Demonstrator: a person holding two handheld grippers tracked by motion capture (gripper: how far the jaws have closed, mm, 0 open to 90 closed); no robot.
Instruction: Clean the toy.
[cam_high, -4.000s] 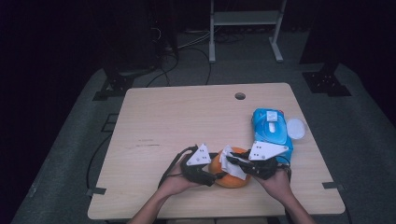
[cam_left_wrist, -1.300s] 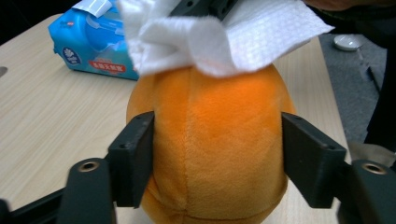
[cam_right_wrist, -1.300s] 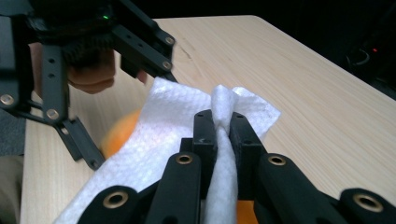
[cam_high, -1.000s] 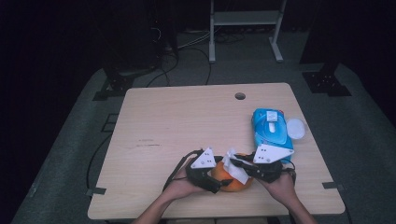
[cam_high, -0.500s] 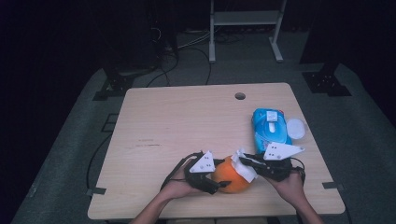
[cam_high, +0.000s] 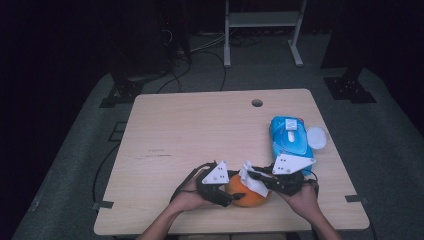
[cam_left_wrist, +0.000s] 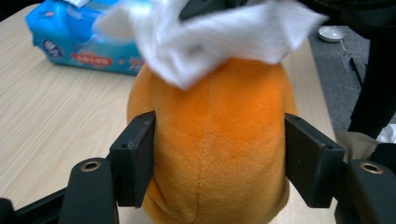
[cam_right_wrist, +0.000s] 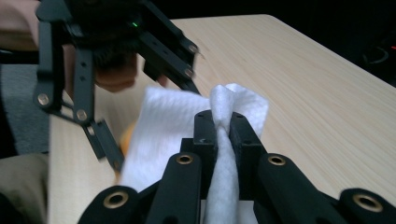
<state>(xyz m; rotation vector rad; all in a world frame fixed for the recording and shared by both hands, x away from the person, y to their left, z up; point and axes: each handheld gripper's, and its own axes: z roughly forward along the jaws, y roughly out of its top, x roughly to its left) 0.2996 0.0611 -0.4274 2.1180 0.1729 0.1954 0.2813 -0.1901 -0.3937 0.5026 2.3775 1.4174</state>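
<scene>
An orange plush toy sits near the table's front edge. My left gripper grips it from the left. In the left gripper view its two pads press into the plush toy's sides, and the jaws have just been closing on it. My right gripper reaches in from the right, shut on a white wipe that lies on top of the plush. In the right gripper view the wipe is pinched tight between the right gripper's jaws and spreads over the orange toy.
A blue pack of wet wipes lies at the right of the wooden table, with a white round lid beside it. A cable hole is near the far edge. Both hands rest at the front edge.
The right gripper with the wipe has slid a little to the right over the plush. The left gripper has tightened around the toy's side.
</scene>
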